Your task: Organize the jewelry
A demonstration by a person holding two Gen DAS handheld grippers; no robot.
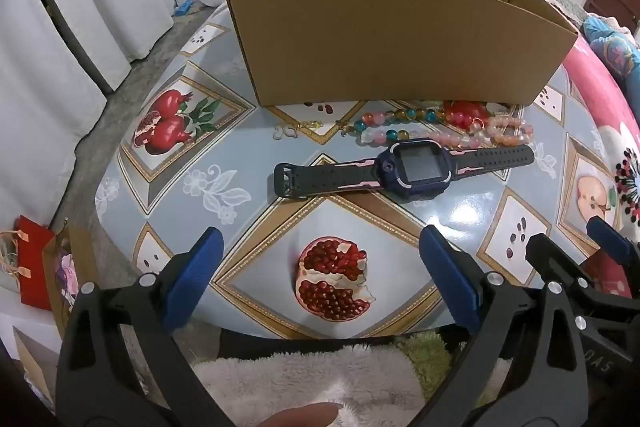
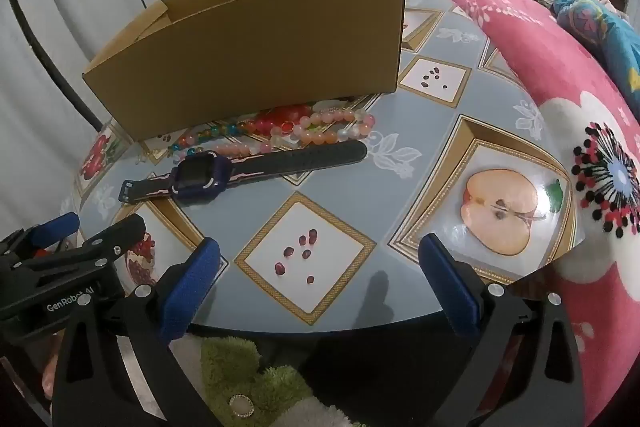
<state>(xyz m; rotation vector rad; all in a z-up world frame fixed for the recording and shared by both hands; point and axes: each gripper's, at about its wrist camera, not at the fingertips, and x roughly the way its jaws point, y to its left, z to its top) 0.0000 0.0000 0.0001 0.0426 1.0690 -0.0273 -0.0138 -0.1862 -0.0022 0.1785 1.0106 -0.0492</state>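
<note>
A dark blue smartwatch (image 1: 408, 169) (image 2: 200, 177) with a black and pink strap lies flat on the table (image 1: 460, 203) (image 2: 424, 147). Behind it, strings of coloured beads (image 1: 444, 129) (image 2: 316, 129) rest against the front wall of an open cardboard box (image 1: 392, 39) (image 2: 256, 43). A small gold clasp piece (image 1: 310, 125) lies left of the beads. My left gripper (image 1: 320, 247) hangs open over the table's near edge, short of the watch, with nothing between its fingers. My right gripper (image 2: 320, 259) is open too, over the front right of the table, also holding nothing.
A pink floral blanket (image 2: 560, 75) borders the table's right side. A red gift bag (image 1: 34, 267) stands on the floor at left. White curtains (image 1: 80, 7) hang behind. A fluffy white and green cloth (image 1: 312, 375) lies below the table's edge. A fingertip (image 1: 304, 415) shows at the bottom.
</note>
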